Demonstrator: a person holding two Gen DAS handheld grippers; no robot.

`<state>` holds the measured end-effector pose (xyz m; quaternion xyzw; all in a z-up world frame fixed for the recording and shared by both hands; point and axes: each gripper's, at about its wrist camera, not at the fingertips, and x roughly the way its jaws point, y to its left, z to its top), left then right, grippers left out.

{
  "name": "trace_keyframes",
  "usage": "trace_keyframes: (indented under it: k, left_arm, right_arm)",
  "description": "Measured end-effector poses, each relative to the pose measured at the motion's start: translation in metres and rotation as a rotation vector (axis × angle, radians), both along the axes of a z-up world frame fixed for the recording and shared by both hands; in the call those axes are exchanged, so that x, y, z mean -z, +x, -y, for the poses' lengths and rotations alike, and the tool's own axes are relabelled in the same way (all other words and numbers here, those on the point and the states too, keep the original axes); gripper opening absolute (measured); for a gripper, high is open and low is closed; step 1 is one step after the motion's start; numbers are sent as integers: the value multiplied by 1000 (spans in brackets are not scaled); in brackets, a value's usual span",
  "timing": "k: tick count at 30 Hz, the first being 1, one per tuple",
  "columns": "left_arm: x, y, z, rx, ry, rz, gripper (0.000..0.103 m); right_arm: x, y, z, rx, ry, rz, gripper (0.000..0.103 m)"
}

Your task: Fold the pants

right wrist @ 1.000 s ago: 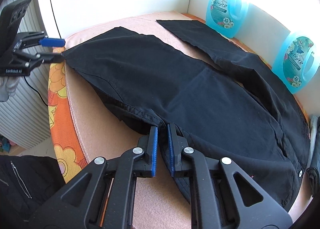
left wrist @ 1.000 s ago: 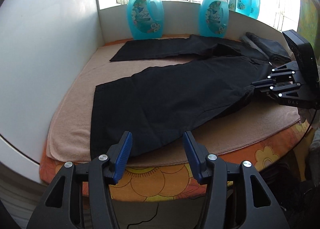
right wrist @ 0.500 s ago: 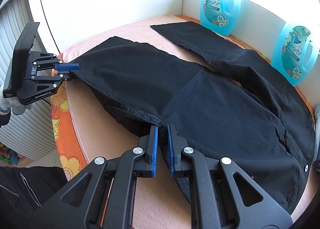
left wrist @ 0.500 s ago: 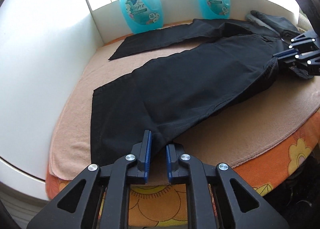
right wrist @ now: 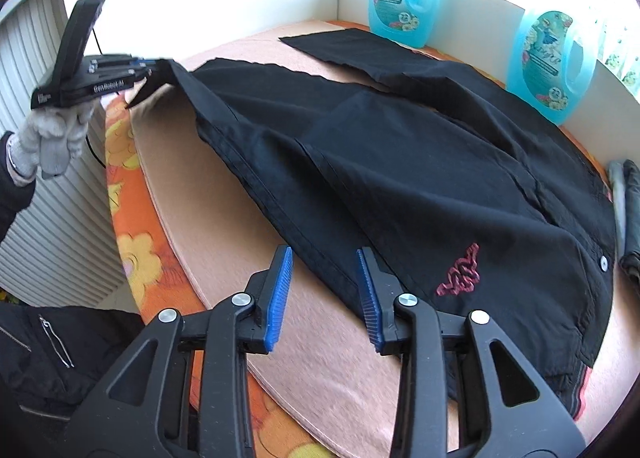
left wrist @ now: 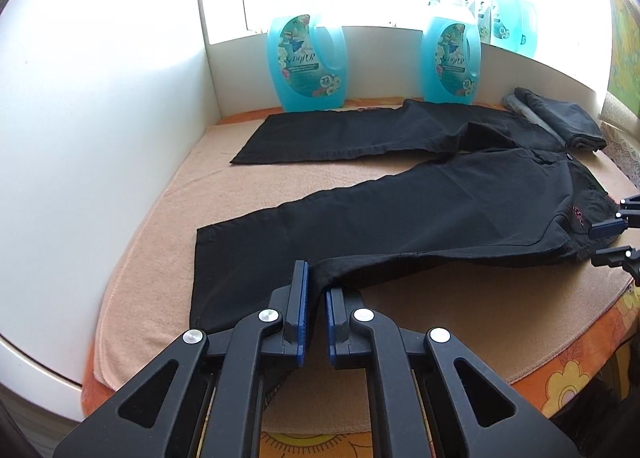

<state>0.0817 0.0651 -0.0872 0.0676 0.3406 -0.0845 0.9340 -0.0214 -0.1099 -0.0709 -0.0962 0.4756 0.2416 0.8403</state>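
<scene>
While left fingers [left wrist: 316,314] pinch pants [left wrist: 400,214], right fingers [right wrist: 324,294] apart: peach towel [left wrist: 256,174], sunlit window sill

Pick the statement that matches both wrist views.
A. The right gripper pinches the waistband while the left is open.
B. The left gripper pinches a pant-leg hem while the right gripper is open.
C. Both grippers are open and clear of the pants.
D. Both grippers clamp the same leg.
B: the left gripper is closed on the hem of the pants, lifted off the towel, while the right gripper stands open.
</scene>
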Motion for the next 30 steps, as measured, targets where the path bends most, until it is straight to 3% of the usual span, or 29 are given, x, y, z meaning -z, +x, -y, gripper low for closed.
trace_keyframes:
  k: [2,15,16,18,20,26,30]
  left_arm:
    - [-4,4,0,-1,-5,16,6]
    - [-34,22,6,5,-31,109,5]
    - [-35,22,6,6,-30,114,5]
    - [-36,21,7,8,-26,120,5]
    - [-37,19,7,9,-23,125,5]
    - [-46,16,8,8,-11,172,5]
    - [-59,25,11,14,-10,208,5]
  right_arm:
    - [4,-6,6,12,-36,7,49]
    - [15,-8,-8,1,-210,94,50]
    - [15,-8,-8,14,-227,98,48]
    - [17,-8,-6,28,-259,99,20]
    - [14,-11,-4,54,-280,128,10]
    - [-20,-16,0,173,-336,316,4]
    - [-44,1,8,240,-344,387,3]
